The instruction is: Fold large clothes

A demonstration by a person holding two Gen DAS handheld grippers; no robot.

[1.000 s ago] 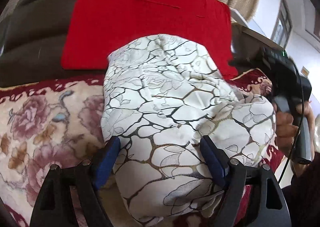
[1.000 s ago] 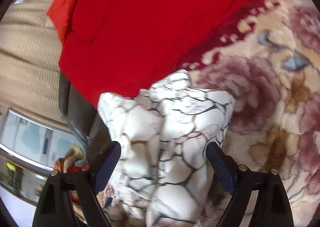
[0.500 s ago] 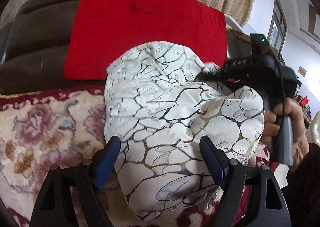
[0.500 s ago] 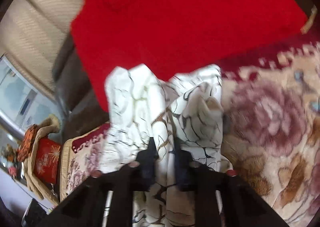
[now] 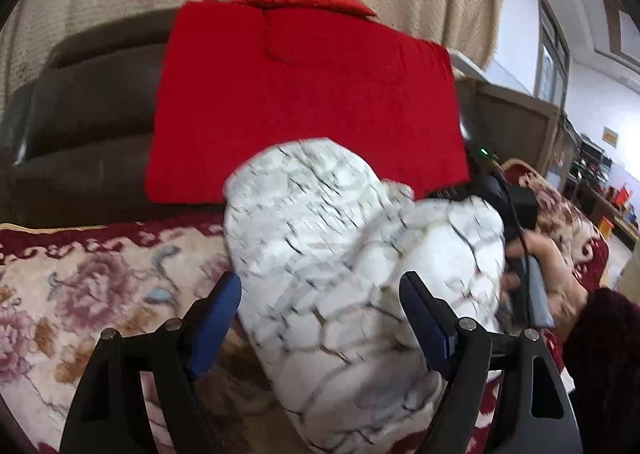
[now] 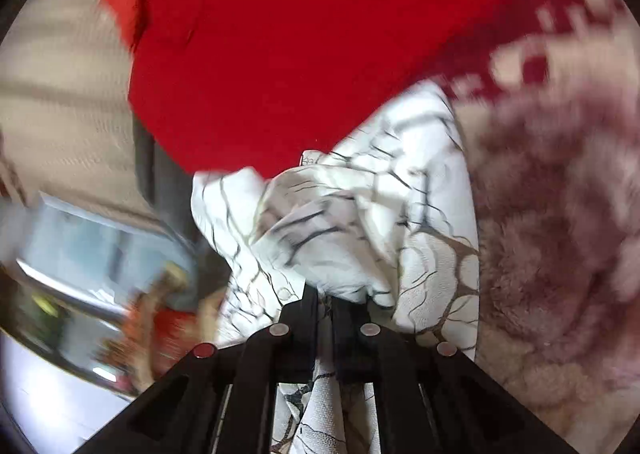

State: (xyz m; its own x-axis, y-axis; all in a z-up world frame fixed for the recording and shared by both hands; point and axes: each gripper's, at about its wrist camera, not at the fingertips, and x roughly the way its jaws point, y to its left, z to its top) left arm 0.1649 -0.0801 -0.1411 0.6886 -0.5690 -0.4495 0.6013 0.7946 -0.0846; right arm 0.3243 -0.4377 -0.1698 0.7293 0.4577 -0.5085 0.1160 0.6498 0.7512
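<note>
White cloth veined with dark lines, the bundled garment [image 5: 352,254] lies mid-frame on the flowered blanket [image 5: 80,294], long axis running from lower centre up toward the red jacket [image 5: 304,102]. My left fingers [image 5: 320,318] stand spread either side of it. My right fingers [image 6: 325,304] are pressed together, pinching its gathered edge.

The white garment [image 5: 352,254] is a soft, matt cloth printed with thin dark and gold crackle lines, slightly grainy up close [image 6: 436,278]. The red blanket [image 5: 304,94] looks smooth, dull fabric. Under them the floral throw [image 5: 100,294] is plush and fuzzy. The sofa [image 5: 80,114] has a faintly shiny leather look. The left gripper [image 5: 320,318] is matt black plastic with blue rubbery pads [image 5: 424,318]
</note>
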